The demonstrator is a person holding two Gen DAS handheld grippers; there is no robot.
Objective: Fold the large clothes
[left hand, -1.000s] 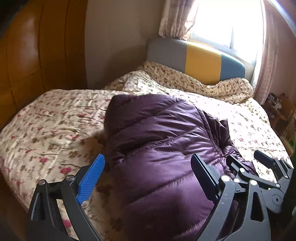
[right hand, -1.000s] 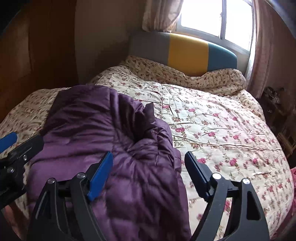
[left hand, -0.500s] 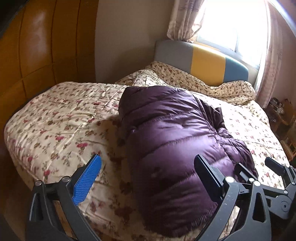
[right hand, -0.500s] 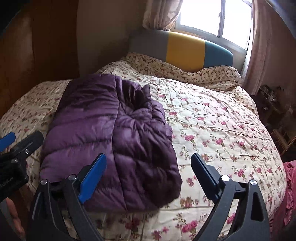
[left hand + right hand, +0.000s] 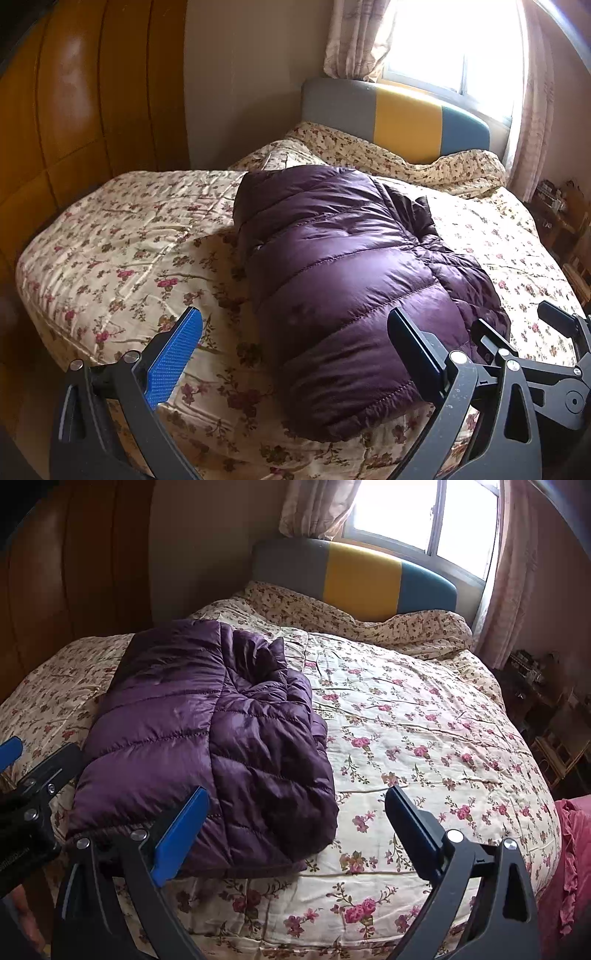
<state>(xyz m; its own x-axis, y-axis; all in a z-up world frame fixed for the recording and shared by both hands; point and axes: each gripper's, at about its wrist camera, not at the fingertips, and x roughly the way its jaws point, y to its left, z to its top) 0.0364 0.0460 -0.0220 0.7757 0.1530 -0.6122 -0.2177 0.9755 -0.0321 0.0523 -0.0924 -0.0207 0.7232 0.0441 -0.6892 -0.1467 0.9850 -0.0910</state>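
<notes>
Jacket (image 5: 343, 280): we see it folded, long axis toward headboard, between both grippers; left gripper (image 5: 291, 354) wide, empty; right gripper (image 5: 295, 827) opening, empty.

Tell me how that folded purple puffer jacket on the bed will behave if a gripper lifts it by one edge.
The purple puffer jacket would probably flop and unfold, since its folded layers lie loose and rumpled. Its puffy quilted sections suggest it is light for its bulk. The glossy shell looks slippery, so a shallow pinch may slide off.
</notes>
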